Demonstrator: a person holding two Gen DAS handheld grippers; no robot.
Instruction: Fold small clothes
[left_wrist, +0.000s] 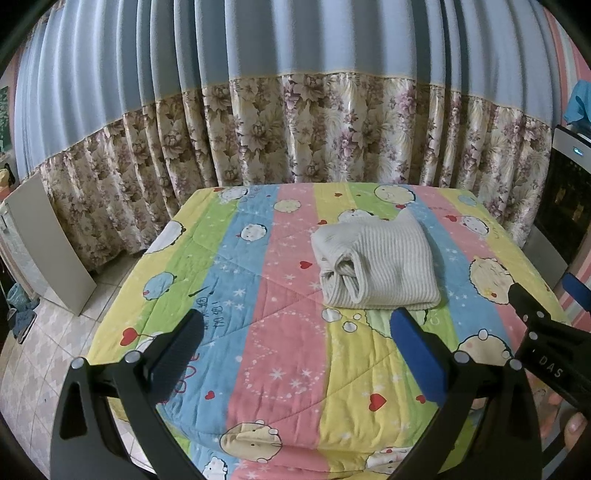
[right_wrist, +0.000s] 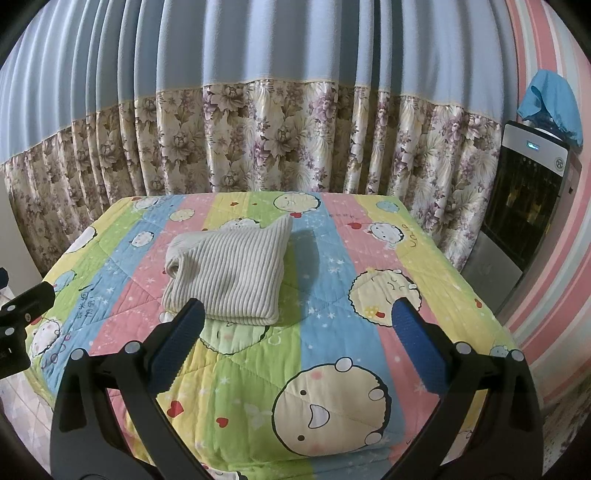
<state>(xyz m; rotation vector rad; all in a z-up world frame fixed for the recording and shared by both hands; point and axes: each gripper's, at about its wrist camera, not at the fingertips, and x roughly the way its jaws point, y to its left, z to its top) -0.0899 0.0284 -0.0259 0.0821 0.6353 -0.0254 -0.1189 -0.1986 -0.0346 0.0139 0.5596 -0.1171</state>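
Both claws idle, nothing held. Left gripper (left_wrist: 295, 332) has its jaws spread wide, bare quilt between them. Right gripper (right_wrist: 299, 325) likewise wide open and empty. The right one also shows at the right edge of the left wrist view, a bare fingertip of the person below it.

The task's thing: a cream ribbed knit garment (left_wrist: 376, 266), already folded into a compact thick bundle. It lies on the striped cartoon quilt (left_wrist: 288, 369) that covers the bed or table (cannot tell which), past the middle toward the far edge, clear of every edge and corner.

Relation that matters: the bundle sits ahead of both claws. From the left gripper it is ahead and to the right, with a strip of quilt between its near edge and the blue pad tip. From the right gripper (right_wrist: 225, 273) it is ahead and to the left; its near edge is partly hidden behind the left fingertip, so the right claw looks nearer. Touching or not: cannot tell.

Long axis runs roughly near-to-far, slightly skewed. Rolled layers open toward the left side; the far right corner pokes up.

Judgement: fold looks finished, at most a tidy or a shift left.

Containers: none on the quilt. Curtain (right_wrist: 258, 140) behind, water dispenser (right_wrist: 524, 199) far right.
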